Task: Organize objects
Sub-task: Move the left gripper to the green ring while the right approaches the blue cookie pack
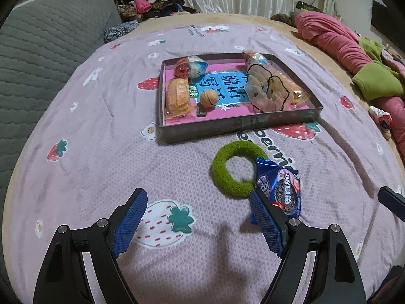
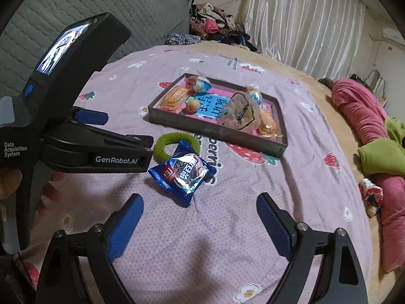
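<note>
A shallow dark tray (image 1: 240, 124) (image 2: 217, 129) with a pink and blue floor lies on the bed; in it are wrapped bread (image 1: 177, 96), a walnut (image 1: 208, 98), foil-wrapped snacks and a bagged plush. In front of the tray a green fuzzy ring (image 1: 235, 168) (image 2: 174, 145) rests on the sheet, and a blue cookie packet (image 1: 283, 190) (image 2: 183, 174) overlaps its edge. My left gripper (image 1: 197, 202) stands open over the sheet, its right finger (image 1: 265, 223) close beside the packet. My right gripper (image 2: 200, 205) is open just short of the packet, nothing between its jaws.
The bed carries a purple strawberry-print sheet (image 1: 101, 139). A grey quilted headboard (image 1: 38, 50) stands at the left, clothes are piled at the far end, and pink and green bedding (image 1: 354, 50) lies along the right. The left gripper's body and a hand (image 2: 50, 190) fill the right view's left side.
</note>
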Demonstrator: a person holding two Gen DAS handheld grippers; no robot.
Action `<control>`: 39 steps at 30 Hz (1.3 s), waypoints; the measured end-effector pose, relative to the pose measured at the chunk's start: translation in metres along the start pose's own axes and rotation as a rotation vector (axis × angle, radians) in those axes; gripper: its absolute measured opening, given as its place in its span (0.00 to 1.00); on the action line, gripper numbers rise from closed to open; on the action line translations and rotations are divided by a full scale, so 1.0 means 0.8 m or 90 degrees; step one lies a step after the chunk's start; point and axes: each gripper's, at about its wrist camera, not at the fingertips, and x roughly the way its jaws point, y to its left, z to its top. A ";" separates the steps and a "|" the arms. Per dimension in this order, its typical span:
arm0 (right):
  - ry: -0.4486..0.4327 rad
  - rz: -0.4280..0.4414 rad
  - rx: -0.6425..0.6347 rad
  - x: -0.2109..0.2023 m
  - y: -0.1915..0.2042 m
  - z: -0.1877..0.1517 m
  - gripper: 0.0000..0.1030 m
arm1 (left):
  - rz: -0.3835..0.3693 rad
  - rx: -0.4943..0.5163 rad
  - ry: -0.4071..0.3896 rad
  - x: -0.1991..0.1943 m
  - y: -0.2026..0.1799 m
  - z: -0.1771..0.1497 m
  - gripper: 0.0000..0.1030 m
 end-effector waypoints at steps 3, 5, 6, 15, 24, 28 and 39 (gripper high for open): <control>0.005 0.006 0.011 0.012 -0.002 0.002 0.92 | -0.002 0.001 0.006 0.012 0.000 0.005 0.82; 0.010 0.012 0.019 0.020 -0.004 0.003 0.92 | -0.004 -0.002 0.010 0.020 0.001 0.010 0.82; 0.010 0.013 0.021 0.022 -0.004 0.004 0.92 | -0.006 -0.002 0.011 0.023 0.001 0.011 0.82; 0.030 0.036 0.065 0.055 -0.008 0.013 0.93 | -0.003 -0.008 0.022 0.053 0.004 0.023 0.82; 0.040 0.036 0.116 0.077 -0.012 0.027 0.98 | -0.008 -0.011 0.028 0.071 0.008 0.035 0.82; 0.047 0.028 0.129 0.086 -0.011 0.034 0.98 | -0.012 -0.013 0.034 0.080 0.011 0.035 0.82; 0.071 0.014 0.154 0.111 -0.014 0.032 0.98 | -0.019 -0.012 0.047 0.101 0.012 0.038 0.82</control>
